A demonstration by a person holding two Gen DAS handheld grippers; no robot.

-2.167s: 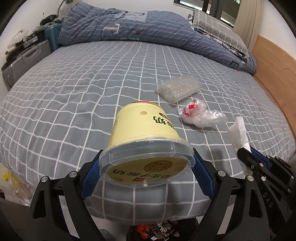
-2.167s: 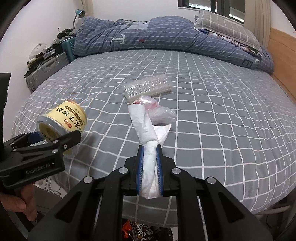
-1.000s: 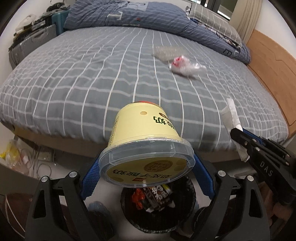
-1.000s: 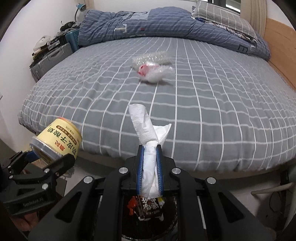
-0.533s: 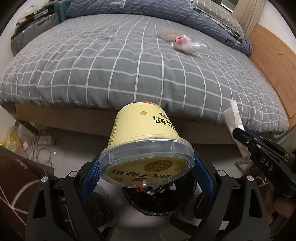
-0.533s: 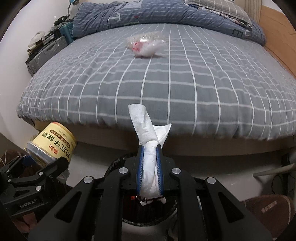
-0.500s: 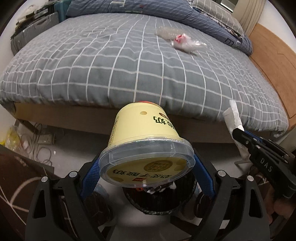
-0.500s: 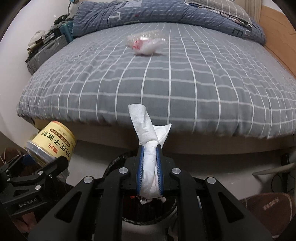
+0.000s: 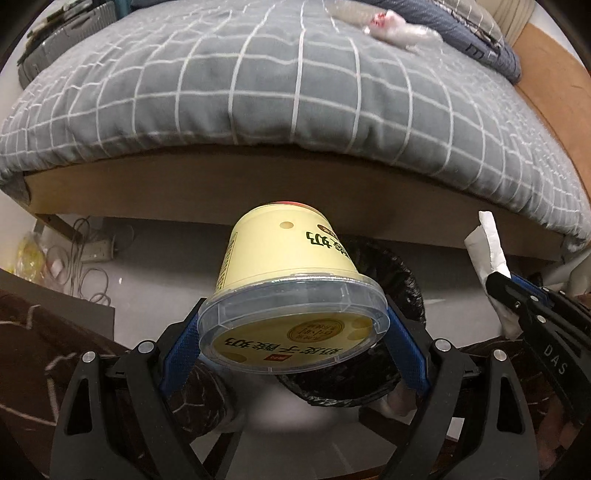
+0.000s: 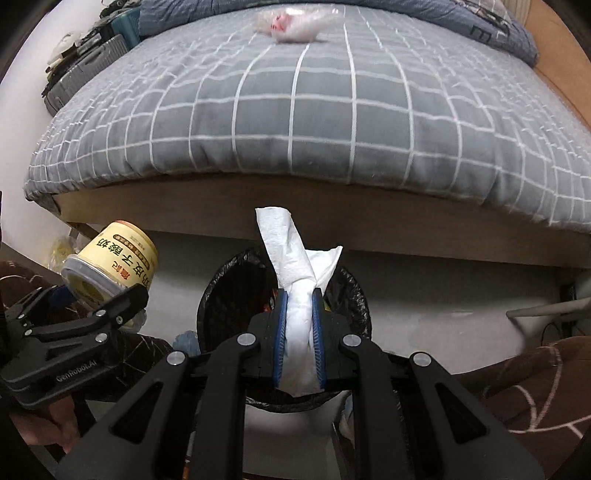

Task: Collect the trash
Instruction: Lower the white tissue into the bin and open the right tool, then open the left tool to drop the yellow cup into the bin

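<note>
My left gripper is shut on a yellow yogurt cup with a clear lid, held on its side above the floor; the cup also shows in the right wrist view. My right gripper is shut on a twisted white tissue, which also shows in the left wrist view. A black-lined trash bin stands on the floor right under both grippers; it also shows in the left wrist view. A crumpled plastic bag with a red mark lies far back on the bed.
The bed with a grey checked cover and wooden frame fills the view ahead. Suitcases stand at the far left. Cables and a power strip lie on the floor under the bed's left side. A dark brown rug lies at right.
Both grippers have dropped from above the bed down to the floor in front of it and moved over the trash bin. Each still holds its item.
</note>
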